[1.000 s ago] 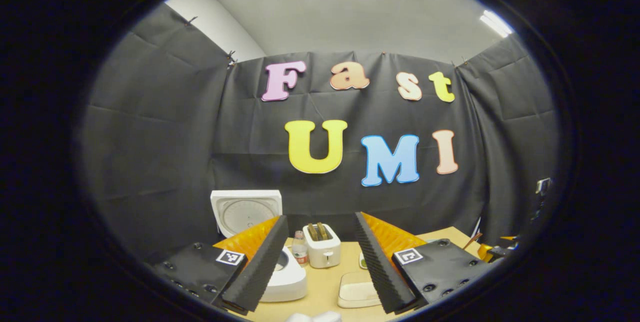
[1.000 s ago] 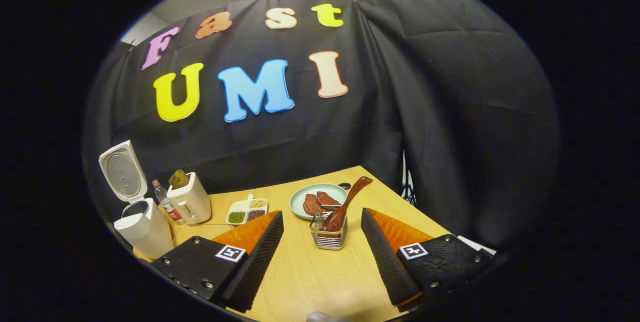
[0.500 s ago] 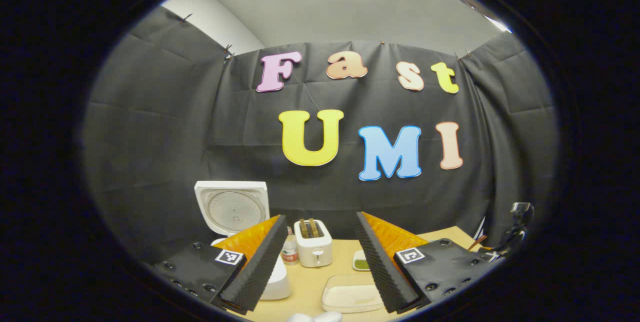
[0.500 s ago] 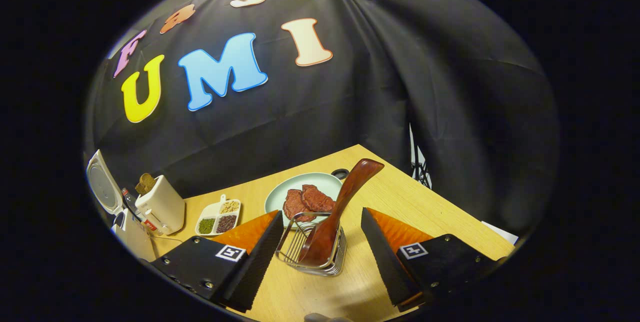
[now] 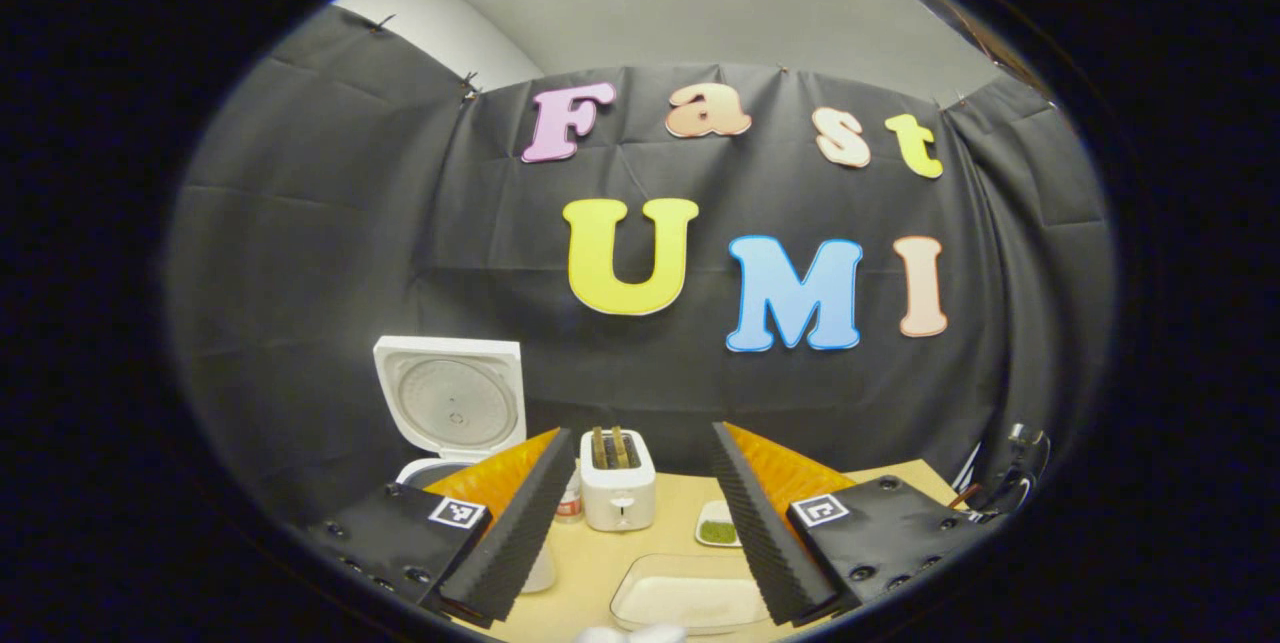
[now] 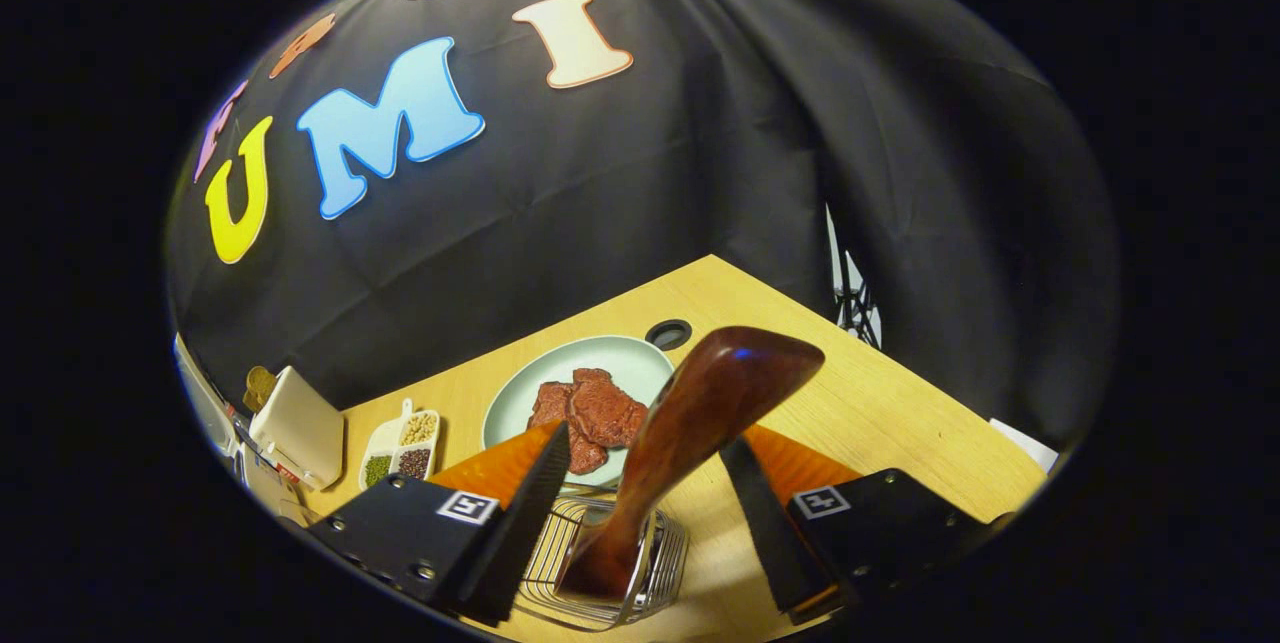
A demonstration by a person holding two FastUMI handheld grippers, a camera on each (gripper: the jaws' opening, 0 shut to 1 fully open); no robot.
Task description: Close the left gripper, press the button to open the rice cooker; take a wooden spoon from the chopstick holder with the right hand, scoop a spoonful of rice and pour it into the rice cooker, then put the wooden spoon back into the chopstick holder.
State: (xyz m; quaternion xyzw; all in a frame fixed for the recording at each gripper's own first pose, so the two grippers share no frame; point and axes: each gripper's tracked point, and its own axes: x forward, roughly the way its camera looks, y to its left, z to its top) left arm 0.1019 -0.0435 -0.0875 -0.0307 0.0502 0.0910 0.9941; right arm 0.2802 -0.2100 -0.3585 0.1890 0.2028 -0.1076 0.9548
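Observation:
In the right gripper view, a dark red-brown wooden spoon (image 6: 710,403) stands tilted, handle up, in a wire chopstick holder (image 6: 655,563). My right gripper (image 6: 645,443) is open, and its two fingers straddle the spoon's handle without pressing on it. In the left gripper view, the white rice cooker (image 5: 450,403) sits at the left with its lid standing open, its body partly hidden behind my left finger. My left gripper (image 5: 640,438) is open and empty, held above the table. A clear tray of rice (image 5: 690,598) lies just below it.
A white toaster (image 5: 617,490) and a small bottle (image 5: 570,503) stand beside the cooker. A divided dish of beans (image 6: 400,443) and a pale green plate of meat (image 6: 630,363) lie behind the holder. The wooden table (image 6: 880,413) ends close at the right.
My right gripper has moved forward and down until its fingers are on either side of the spoon's handle. The left gripper has drawn back a little from the cooker and stays open.

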